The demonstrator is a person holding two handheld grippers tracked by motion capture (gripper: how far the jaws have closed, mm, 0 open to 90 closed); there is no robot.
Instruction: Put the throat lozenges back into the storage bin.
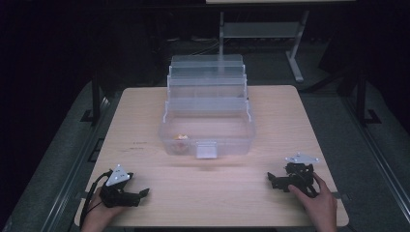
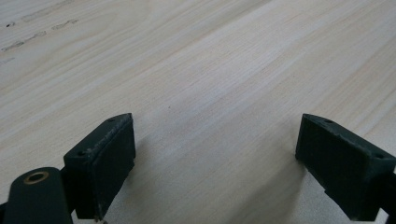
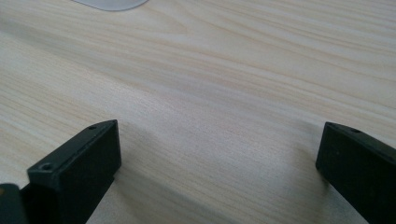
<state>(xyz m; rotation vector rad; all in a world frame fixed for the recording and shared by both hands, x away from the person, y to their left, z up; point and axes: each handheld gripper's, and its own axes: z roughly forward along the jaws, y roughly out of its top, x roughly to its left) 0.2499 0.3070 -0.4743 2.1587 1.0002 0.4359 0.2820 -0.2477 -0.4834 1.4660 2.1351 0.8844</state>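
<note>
While both claws rest low on the wooden bench (image 1: pixel 145 125), a clear plastic box (image 1: pixel 208 133) stands in the middle of it, well apart from each. The box is open: its lid and stepped trays fold back and upward toward the far edge, and its deep lower tub faces the person. A small orange-and-pale thing (image 1: pixel 182 137) lies inside the tub near its front left corner; it is too small to tell what it is. A latch (image 1: pixel 205 150) hangs on the front wall of the tub.

The left claw (image 1: pixel 143 193) lies near the front left corner of the bench, held by the left hand (image 1: pixel 99 212), pointing to the right across the bench. In the left gripper view its jaws stand wide apart with nothing but bare wood between them (image 2: pixel 215 154).

The right claw (image 1: pixel 271 180) sits near the front right corner, held by the right hand (image 1: pixel 316 200), pointing left. In the right gripper view its jaws also stand wide, with bare wood between them (image 3: pixel 217 163), and a pale rounded edge shows at the top of that view; I cannot tell what it belongs to.
</note>
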